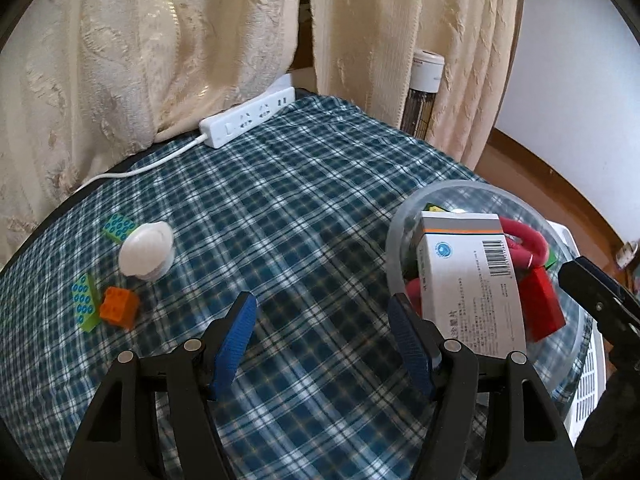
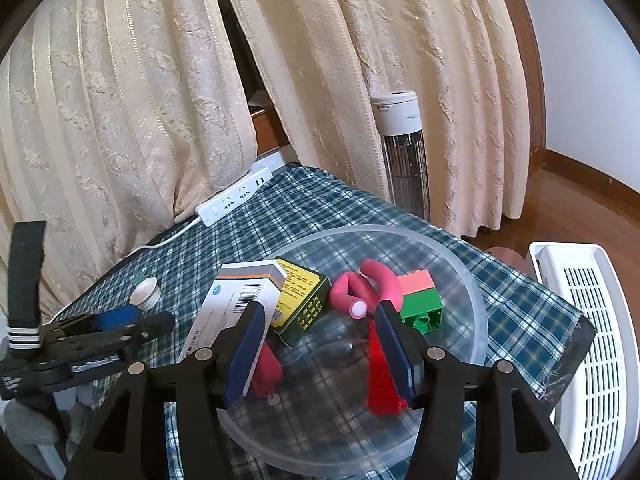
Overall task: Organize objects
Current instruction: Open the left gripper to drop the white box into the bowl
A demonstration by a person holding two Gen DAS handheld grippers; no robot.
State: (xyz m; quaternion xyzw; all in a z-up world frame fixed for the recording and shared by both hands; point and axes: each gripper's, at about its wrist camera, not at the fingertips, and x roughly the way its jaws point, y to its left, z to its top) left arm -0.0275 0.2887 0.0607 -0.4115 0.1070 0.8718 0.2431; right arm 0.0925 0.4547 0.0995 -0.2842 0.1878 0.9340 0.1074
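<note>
The left gripper (image 1: pixel 322 334) is hovering with its jaws standing open and empty over the blue-and-white plaid cloth covering the desk (image 1: pixel 304 200), and the right gripper (image 2: pixel 320 346) is hanging with its jaws parted and holding nothing above the clear round plastic bowl (image 2: pixel 476 296). The bowl, sitting by the desk's right edge, is already carrying a white cardboard medicine box (image 2: pixel 236 296), a pink foam curler (image 2: pixel 370 284) and a green-and-pink toy brick (image 2: pixel 420 300). Still lying loose toward the desk's left edge are a white round plastic cap (image 1: pixel 147 250), an orange toy brick (image 1: pixel 119 306) and two flat green plates with blue studs (image 1: pixel 85 303). These are lying ahead and to the left of the left jaws, so that hand is probably the nearer; the cloth between is lying bare.
</note>
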